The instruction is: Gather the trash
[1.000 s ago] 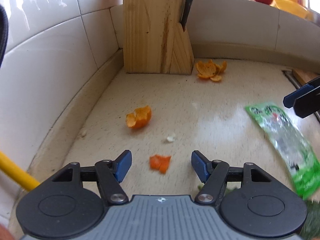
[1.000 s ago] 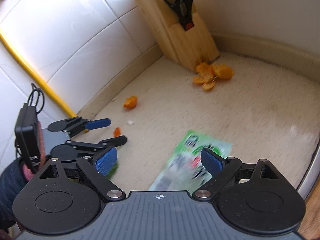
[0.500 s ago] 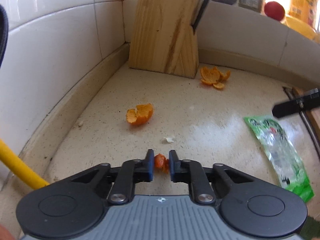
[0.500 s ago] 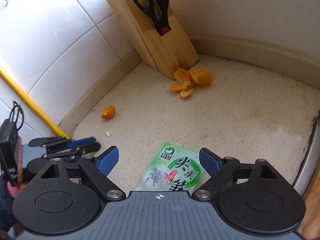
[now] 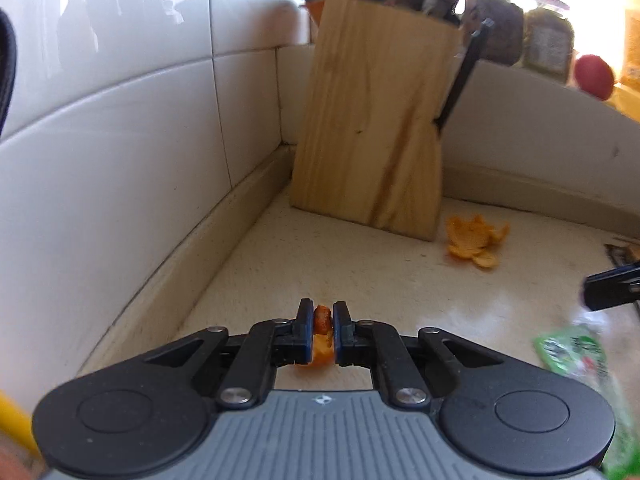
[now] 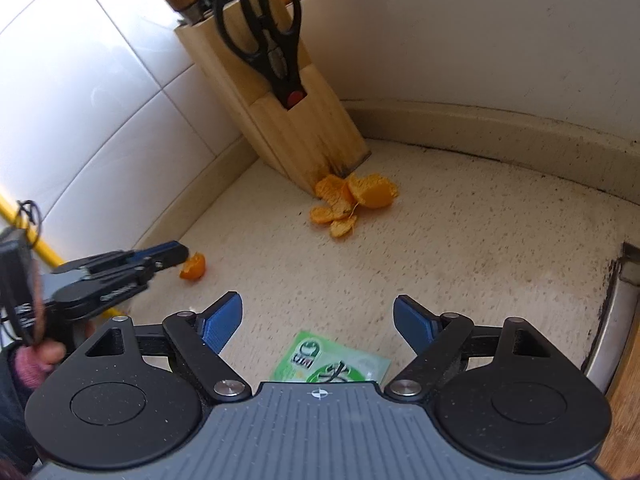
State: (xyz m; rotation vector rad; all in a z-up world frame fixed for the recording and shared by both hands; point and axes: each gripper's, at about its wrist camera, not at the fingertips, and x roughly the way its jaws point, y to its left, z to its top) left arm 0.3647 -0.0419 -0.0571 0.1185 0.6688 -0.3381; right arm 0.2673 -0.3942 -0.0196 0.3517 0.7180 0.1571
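My left gripper (image 5: 322, 330) is shut on a small orange peel piece (image 5: 322, 320), held above the speckled counter (image 5: 360, 276). From the right wrist view, the left gripper (image 6: 178, 251) hovers at the left, with a curled peel (image 6: 193, 266) lying just past its tips. A pile of orange peels (image 6: 352, 200) (image 5: 476, 242) rests at the foot of the wooden knife block (image 5: 372, 128). A green snack wrapper (image 6: 332, 362) (image 5: 576, 354) lies flat under my right gripper (image 6: 318, 320), which is open with nothing between its fingers.
Black scissors (image 6: 260, 40) stick out of the knife block (image 6: 288, 120) in the tiled corner. A sink rim (image 6: 616, 320) runs along the right. A yellow pipe (image 6: 12, 216) crosses the left wall. Jars and a red fruit (image 5: 594, 76) sit on the back ledge.
My left gripper closed on the small peel piece and lifted it off the counter. My right gripper moved forward over the green wrapper and stayed open.
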